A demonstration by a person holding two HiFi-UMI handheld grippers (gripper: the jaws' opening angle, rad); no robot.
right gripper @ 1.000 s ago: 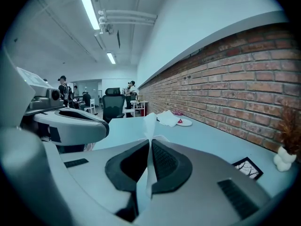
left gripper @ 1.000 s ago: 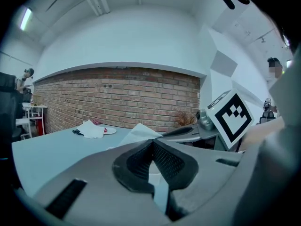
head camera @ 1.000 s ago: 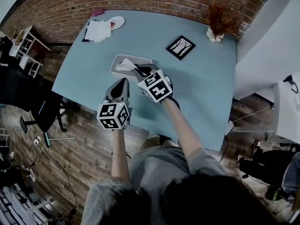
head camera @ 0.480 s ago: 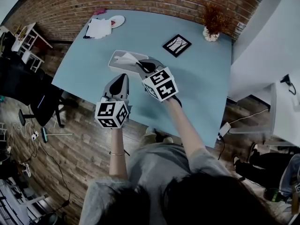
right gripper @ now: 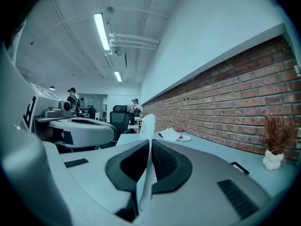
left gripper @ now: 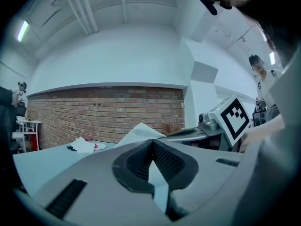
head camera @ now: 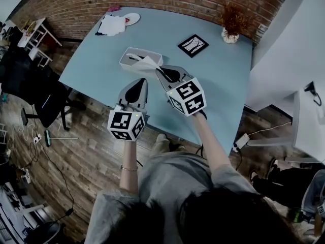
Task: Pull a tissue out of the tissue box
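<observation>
The white tissue box lies on the blue table, to the left of its middle. A white tissue stretches from the box to my right gripper, which is shut on its end. In the right gripper view the tissue runs between the pads and stands up past the tips of the right gripper. My left gripper hovers just short of the box, beside the right one. Seen in its own view, the left gripper has its pads meeting. There the tissue rises just beyond them.
A framed picture and a vase of dried plants stand at the far right. Loose papers and a small plate lie at the far left corner. An office chair stands off the table's left edge. People stand in the background.
Both grippers have drawn back from the box towards me and lifted. The tissue in the right gripper has come further out of the box.
</observation>
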